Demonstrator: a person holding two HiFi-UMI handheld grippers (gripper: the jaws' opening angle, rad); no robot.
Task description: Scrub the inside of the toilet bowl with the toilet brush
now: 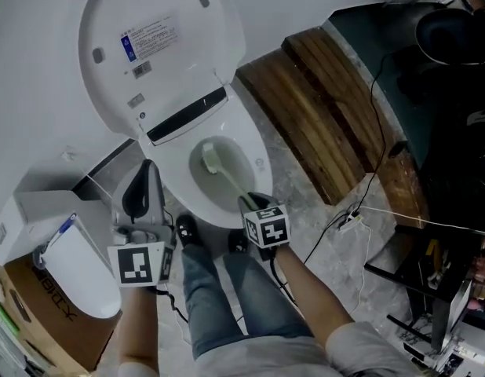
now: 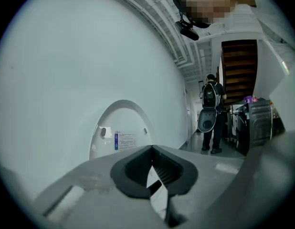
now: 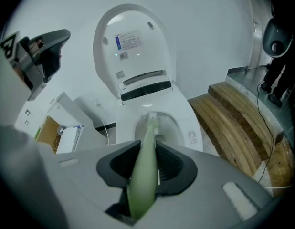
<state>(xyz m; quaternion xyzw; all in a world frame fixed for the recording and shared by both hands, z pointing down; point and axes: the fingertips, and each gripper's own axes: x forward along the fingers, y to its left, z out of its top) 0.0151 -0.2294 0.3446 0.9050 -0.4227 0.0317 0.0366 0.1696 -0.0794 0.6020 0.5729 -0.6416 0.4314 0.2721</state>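
The white toilet has its lid (image 1: 160, 45) raised against the wall and its bowl (image 1: 254, 151) open. A toilet brush with a pale green handle (image 1: 231, 181) reaches down into the bowl, its head (image 1: 209, 159) against the inner left wall. My right gripper (image 1: 254, 203) is shut on the handle's near end, just above the bowl's front rim. In the right gripper view the handle (image 3: 143, 171) runs between the pads to the brush head (image 3: 152, 120). My left gripper (image 1: 150, 167) hangs left of the bowl, shut on nothing, pointing at the lid (image 2: 121, 137).
Wooden steps (image 1: 329, 108) lie right of the toilet. A white box (image 1: 38, 206), a loose toilet seat (image 1: 78, 269) and a cardboard box (image 1: 46, 320) sit at the left. Cables (image 1: 352, 218) cross the floor. My legs (image 1: 227, 297) stand before the bowl. A distant person (image 2: 212, 113) stands by stairs.
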